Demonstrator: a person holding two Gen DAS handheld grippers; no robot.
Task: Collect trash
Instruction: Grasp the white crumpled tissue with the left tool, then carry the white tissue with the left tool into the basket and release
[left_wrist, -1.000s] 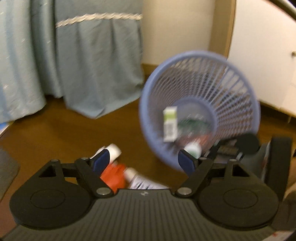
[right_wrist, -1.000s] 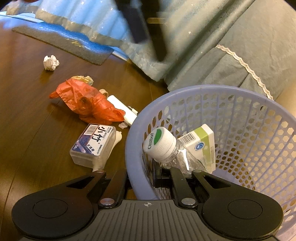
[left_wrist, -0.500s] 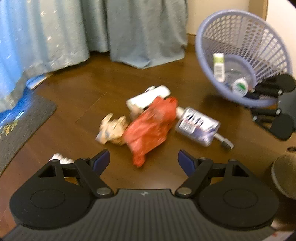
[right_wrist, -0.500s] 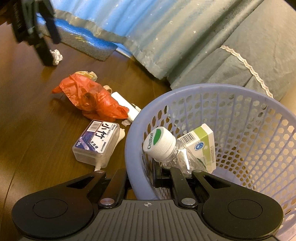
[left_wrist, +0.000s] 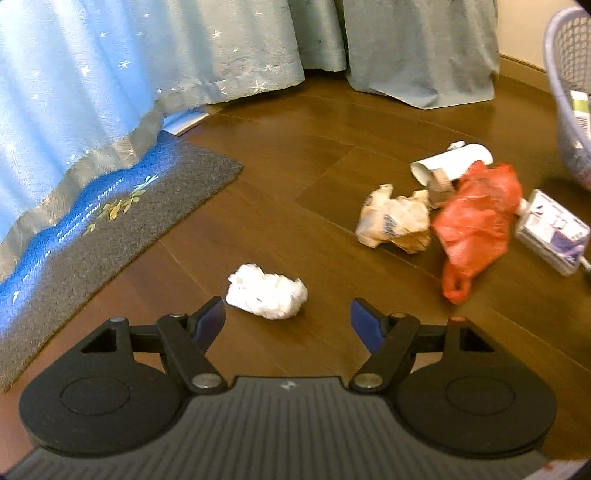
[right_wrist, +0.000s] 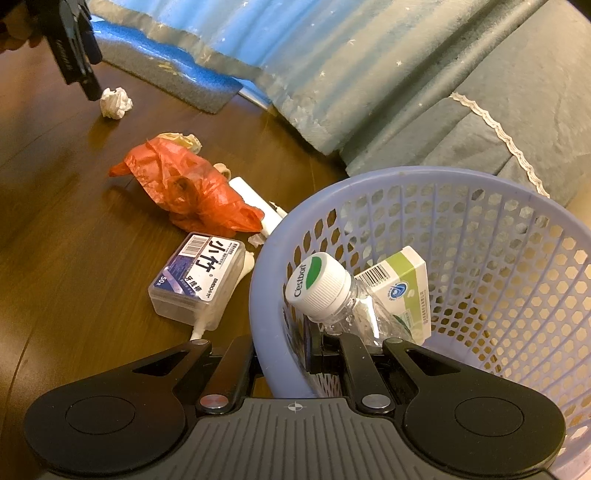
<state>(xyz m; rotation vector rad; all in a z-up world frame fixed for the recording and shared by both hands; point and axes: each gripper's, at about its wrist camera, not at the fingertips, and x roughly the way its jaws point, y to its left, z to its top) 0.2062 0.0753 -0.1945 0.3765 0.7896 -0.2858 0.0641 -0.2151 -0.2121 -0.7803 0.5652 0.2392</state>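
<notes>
My left gripper (left_wrist: 288, 322) is open and low over the wooden floor, with a crumpled white tissue (left_wrist: 266, 295) just ahead of its fingertips, nearer the left one. To its right lie a beige paper wad (left_wrist: 397, 221), a red plastic bag (left_wrist: 476, 221), a white tube (left_wrist: 450, 162) and a clear labelled box (left_wrist: 554, 232). My right gripper (right_wrist: 280, 350) is shut on the rim of the lilac mesh basket (right_wrist: 480, 184), one finger outside and one inside. In the basket lie a white-capped bottle (right_wrist: 321, 284) and a green-white carton (right_wrist: 402, 288).
A grey and blue mat (left_wrist: 110, 229) lies left of the tissue, under blue curtains (left_wrist: 92, 74). A grey-green fabric skirt (right_wrist: 498, 74) hangs behind the basket. In the right wrist view the left gripper (right_wrist: 79, 66) hangs by the tissue (right_wrist: 116, 103).
My left gripper has swung away from the basket, leftward across the trash pile, and come down near the white tissue, still open. The right gripper keeps hold of the basket.
</notes>
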